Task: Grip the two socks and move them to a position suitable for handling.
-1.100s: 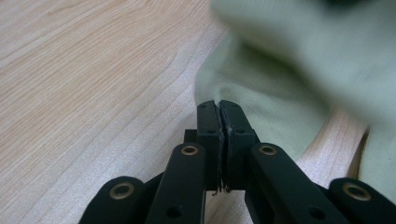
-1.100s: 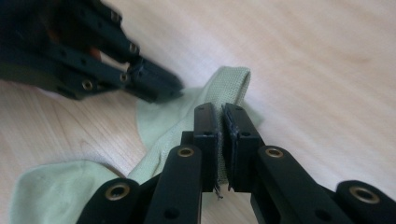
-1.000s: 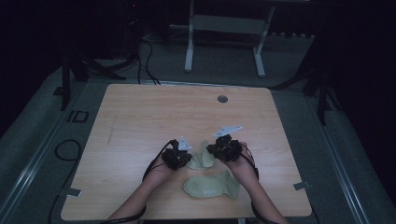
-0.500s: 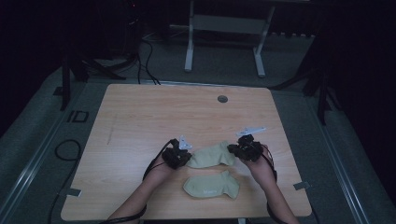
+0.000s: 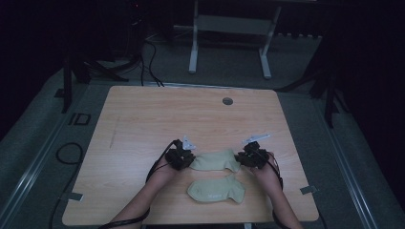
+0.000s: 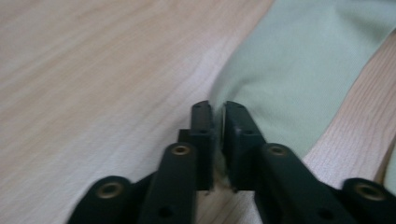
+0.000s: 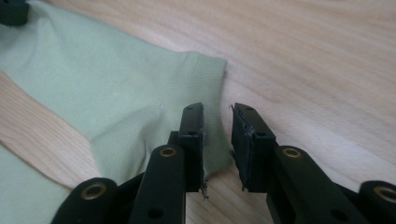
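Two pale green socks lie on the wooden table [image 5: 157, 119]. The farther sock [image 5: 216, 161] is spread flat between my grippers. My left gripper [image 5: 187, 160] is at its left end. Its jaws [image 6: 218, 109] have just been opening to a narrow gap, with the sock's edge [image 6: 299, 65] loose between them. My right gripper [image 5: 244, 159] is at the right end. Its jaws [image 7: 218, 114] have also just been opening and stand apart over the ribbed cuff [image 7: 205, 79], not pressing on it. The nearer sock [image 5: 215, 190] lies flat in front of the person.
A round cable hole [image 5: 227, 101] sits near the table's far edge. Behind the table stands a white desk frame [image 5: 229, 28], and cables [image 5: 148, 52] lie on the dark floor. The left gripper's jaw [image 7: 11, 11] peeks into the right gripper view's top left corner.
My right gripper moved right and down, drawing the bunched farther sock out flat on the table. The left gripper stayed put.
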`<state>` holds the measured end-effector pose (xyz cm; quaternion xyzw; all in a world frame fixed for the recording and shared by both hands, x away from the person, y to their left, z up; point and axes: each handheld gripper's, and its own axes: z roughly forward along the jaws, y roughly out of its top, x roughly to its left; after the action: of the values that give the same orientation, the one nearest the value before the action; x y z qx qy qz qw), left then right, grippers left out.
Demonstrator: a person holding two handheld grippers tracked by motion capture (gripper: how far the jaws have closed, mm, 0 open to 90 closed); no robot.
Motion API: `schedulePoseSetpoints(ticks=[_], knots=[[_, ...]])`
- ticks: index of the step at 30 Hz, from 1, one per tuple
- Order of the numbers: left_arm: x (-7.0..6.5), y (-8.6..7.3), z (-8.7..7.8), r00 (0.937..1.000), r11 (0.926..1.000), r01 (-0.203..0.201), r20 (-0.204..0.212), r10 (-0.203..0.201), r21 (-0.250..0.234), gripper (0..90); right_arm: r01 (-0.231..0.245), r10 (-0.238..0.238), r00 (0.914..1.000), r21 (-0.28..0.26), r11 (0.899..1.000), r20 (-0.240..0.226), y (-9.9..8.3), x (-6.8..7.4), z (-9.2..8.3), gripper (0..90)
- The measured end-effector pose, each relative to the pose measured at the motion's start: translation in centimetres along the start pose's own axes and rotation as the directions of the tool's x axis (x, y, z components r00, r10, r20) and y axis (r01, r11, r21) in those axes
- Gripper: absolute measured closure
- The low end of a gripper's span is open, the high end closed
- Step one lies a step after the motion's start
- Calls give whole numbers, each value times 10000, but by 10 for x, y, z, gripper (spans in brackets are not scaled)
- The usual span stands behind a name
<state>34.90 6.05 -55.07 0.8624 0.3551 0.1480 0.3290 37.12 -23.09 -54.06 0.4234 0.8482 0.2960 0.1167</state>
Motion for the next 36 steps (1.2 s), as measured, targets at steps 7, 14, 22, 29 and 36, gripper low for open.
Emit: schedulePoseSetpoints(ticks=[7,14,22,29,36], knots=[[-16,2,-14,9990,9990,-388,232,393,-222,860,207,-220,9991,-376,9991,-355,-1,15,-13,844],[-14,-7,5,9992,9999,121,393,-123,59,861,234,-233,9992,8,9997,-319,-13,18,2,856],[-11,-2,8,9996,9999,51,294,-55,141,861,445,-445,9990,219,9988,10,-12,9,0,841],[-9,-3,9,9992,9998,184,349,-184,9,861,431,-431,9990,85,9990,93,-12,7,1,841],[-10,-1,10,9993,9996,256,286,-258,72,859,309,-311,9994,112,9995,146,-8,6,3,830]])
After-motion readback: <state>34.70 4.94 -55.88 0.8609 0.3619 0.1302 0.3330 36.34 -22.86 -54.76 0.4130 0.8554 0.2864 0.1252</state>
